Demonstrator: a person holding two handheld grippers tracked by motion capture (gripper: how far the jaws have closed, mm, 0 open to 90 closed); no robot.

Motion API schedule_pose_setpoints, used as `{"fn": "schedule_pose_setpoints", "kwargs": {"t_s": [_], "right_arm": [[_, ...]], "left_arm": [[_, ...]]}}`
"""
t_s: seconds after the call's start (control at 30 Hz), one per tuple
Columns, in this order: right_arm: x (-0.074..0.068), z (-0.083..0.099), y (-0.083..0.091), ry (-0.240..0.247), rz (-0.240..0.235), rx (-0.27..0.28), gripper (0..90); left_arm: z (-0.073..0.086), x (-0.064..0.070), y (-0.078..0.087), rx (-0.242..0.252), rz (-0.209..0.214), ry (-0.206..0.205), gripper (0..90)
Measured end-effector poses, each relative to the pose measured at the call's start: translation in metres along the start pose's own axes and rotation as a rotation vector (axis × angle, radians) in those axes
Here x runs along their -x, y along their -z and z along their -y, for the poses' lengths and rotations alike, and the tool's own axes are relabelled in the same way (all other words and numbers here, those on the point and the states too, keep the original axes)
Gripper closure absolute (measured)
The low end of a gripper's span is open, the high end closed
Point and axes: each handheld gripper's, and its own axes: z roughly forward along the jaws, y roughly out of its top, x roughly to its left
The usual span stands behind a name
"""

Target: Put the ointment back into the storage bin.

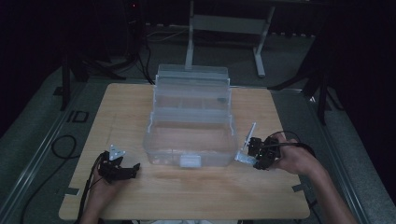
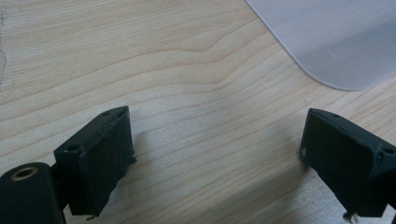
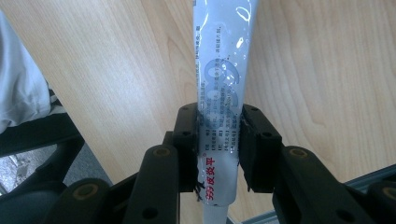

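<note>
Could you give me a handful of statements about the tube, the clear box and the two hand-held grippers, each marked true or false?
1. The right hand-held gripper is clamped on a silver tube. True.
2. The left hand-held gripper holds the tube. False: its jaws stand wide apart over bare wood.
3. The clear plastic box stands open on the wooden table. True.
4. The tube lies inside the box. False: it is held outside, by the box's right end.
5. The left hand-held gripper touches the box. False: it sits apart, near the box's front left corner.
</note>
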Motion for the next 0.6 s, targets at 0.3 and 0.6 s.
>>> {"fn": "schedule_pose_setpoints", "kwargs": {"t_s": [0.3, 0.6], "right_arm": [[0.005, -0.011, 0.019, 0.027, 0.018, 0.033, 70.0], [0.007, -0.028, 0.033, 0.065, 0.040, 0.055, 70.0]], "left_arm": [[0.000, 0.000, 0.000, 0.000, 0.000, 0.000, 10.0], [0.000, 0.000, 0.000, -0.001, 0.000, -0.001, 10.0]]}}
